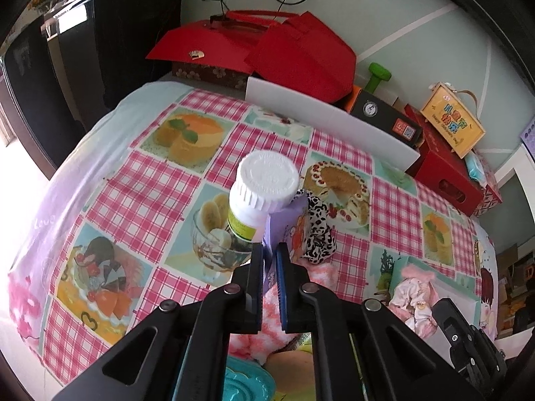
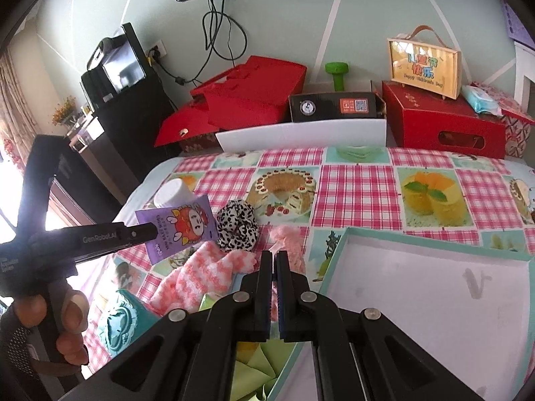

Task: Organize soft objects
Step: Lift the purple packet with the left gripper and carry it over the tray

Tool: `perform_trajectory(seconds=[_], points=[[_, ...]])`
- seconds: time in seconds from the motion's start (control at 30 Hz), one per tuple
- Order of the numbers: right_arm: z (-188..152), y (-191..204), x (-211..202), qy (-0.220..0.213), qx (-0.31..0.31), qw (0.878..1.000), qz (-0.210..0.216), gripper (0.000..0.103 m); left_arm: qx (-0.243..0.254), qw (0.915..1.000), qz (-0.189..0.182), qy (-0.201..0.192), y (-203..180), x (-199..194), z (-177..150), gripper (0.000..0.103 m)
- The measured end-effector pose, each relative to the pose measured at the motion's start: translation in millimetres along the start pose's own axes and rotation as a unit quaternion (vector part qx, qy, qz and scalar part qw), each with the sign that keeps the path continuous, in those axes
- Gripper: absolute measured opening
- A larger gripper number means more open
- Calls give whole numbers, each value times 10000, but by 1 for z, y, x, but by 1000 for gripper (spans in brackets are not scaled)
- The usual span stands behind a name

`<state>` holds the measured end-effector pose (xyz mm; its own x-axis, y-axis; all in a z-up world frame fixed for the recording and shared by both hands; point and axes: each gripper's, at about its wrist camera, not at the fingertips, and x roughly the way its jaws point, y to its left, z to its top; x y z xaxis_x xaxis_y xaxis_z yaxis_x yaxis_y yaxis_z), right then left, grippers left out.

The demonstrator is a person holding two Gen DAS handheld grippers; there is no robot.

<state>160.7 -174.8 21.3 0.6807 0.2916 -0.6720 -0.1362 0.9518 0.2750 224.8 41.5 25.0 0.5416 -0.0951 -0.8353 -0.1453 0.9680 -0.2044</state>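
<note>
My left gripper (image 1: 269,249) is shut on a purple wipes packet (image 1: 287,224) and holds it upright above the table; from the right wrist view the packet (image 2: 180,230) hangs from that gripper (image 2: 147,230). A black-and-white leopard scrunchie (image 2: 237,229) lies just right of the packet, and it also shows in the left wrist view (image 1: 317,234). A pink-and-white fuzzy sock (image 2: 200,277) lies in front of them. My right gripper (image 2: 275,257) is shut on a pink fluffy cloth (image 2: 287,240), next to an empty white tray (image 2: 418,300).
A white-capped pill bottle (image 1: 260,193) stands left of the packet. A teal embossed item (image 2: 120,320) and green paper (image 2: 254,367) lie near the front. Red boxes (image 2: 444,123), a black box (image 2: 334,105) and a white board (image 2: 301,135) line the back wall.
</note>
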Motion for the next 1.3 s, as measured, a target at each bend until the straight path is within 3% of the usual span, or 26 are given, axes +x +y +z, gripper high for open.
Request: perform_trajectory(seconds=[0.73, 1.07, 1.3], points=[[11, -18, -45, -512, 159, 9985, -114, 3, 151, 9959, -469, -753, -13, -61, 0, 6], [14, -68, -78, -835, 593, 9921, -721, 3, 554, 9908, -867, -875, -54, -78, -10, 6], [9, -121, -105, -1004, 1108, 9797, -1338, 3, 1146, 9852, -1073, -685, -101, -70, -27, 6]])
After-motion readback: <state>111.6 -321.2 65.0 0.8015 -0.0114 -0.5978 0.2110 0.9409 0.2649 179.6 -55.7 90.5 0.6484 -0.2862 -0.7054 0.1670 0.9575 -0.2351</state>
